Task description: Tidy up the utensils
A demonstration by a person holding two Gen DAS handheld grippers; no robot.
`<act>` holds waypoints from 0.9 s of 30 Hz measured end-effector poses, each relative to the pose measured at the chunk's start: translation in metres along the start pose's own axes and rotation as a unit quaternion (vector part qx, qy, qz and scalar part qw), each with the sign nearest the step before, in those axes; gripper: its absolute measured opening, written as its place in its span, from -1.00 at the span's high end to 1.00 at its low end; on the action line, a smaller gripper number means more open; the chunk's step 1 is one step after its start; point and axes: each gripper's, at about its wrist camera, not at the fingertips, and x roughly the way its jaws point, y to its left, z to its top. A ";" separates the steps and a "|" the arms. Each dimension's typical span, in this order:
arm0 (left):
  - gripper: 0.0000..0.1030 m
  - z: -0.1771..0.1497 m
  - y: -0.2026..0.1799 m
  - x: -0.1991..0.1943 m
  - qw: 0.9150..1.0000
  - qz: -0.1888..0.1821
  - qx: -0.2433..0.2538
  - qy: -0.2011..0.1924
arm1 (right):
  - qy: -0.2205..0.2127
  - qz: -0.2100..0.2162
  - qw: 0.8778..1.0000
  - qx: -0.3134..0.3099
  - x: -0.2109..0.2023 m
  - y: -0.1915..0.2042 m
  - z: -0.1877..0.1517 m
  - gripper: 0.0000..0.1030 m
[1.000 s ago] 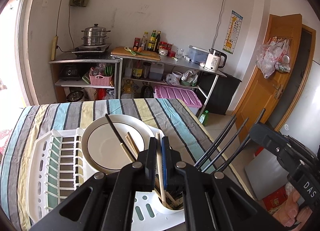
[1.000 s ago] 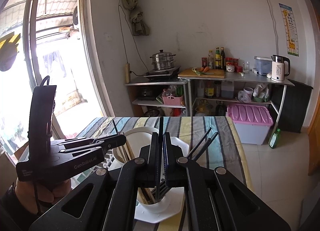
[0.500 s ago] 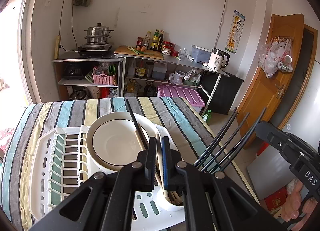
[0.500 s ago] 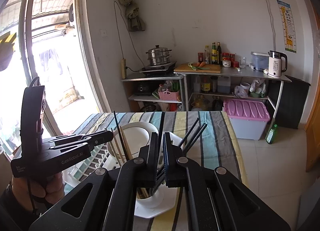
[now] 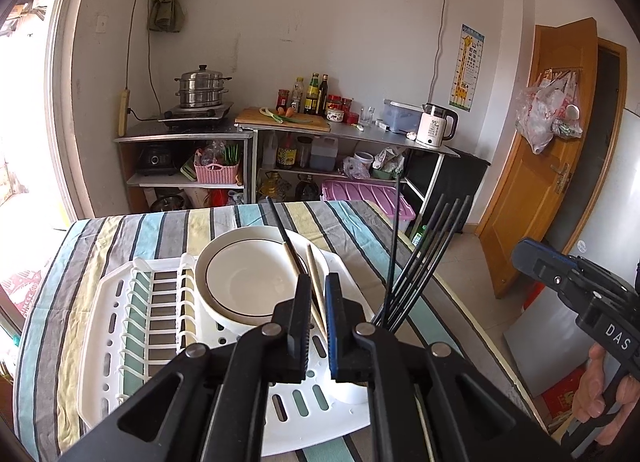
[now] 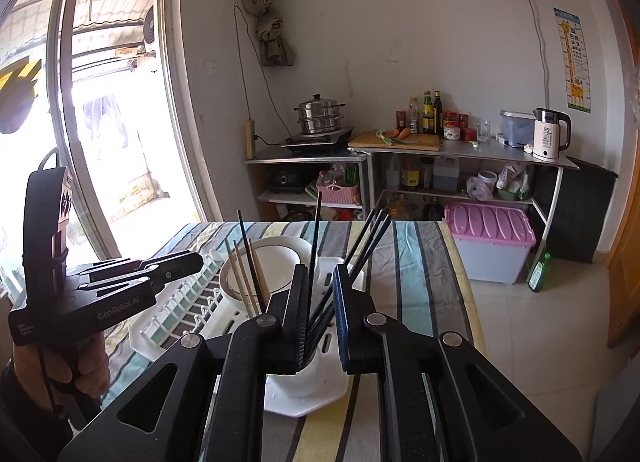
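Observation:
A white utensil cup stands at the near right corner of a white dish rack. It holds pale wooden chopsticks and a fan of black chopsticks. My left gripper is opening, with one wooden chopstick loose in the narrow gap, not pressed. In the right wrist view my right gripper hangs just above the cup, its jaws opening. The black chopsticks rise through its gap, one next to the left pad, none clamped. The left gripper sits to the left, near the wooden chopsticks.
A white bowl with a dark rim line lies in the rack behind the cup. The rack rests on a striped tablecloth. The table's right edge is close to the cup. My right gripper and a hand are beyond it.
Both pairs of jaws have parted. The wooden chopstick is no longer clamped in the left one, and the black chopstick has left the right one's grip and stands in the cup.

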 end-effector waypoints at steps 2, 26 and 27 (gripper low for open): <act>0.71 -0.006 -0.001 -0.011 1.000 0.001 0.003 -0.007 | -0.002 0.000 1.000 -0.004 -0.007 0.004 -0.007 0.72; 0.39 -0.139 -0.026 -0.131 0.999 0.037 -0.002 -0.026 | -0.019 -0.003 0.999 -0.043 -0.122 0.068 -0.119 0.55; 0.39 -0.144 -0.028 -0.136 0.999 0.039 -0.001 -0.028 | -0.021 -0.004 0.999 -0.044 -0.126 0.069 -0.124 0.55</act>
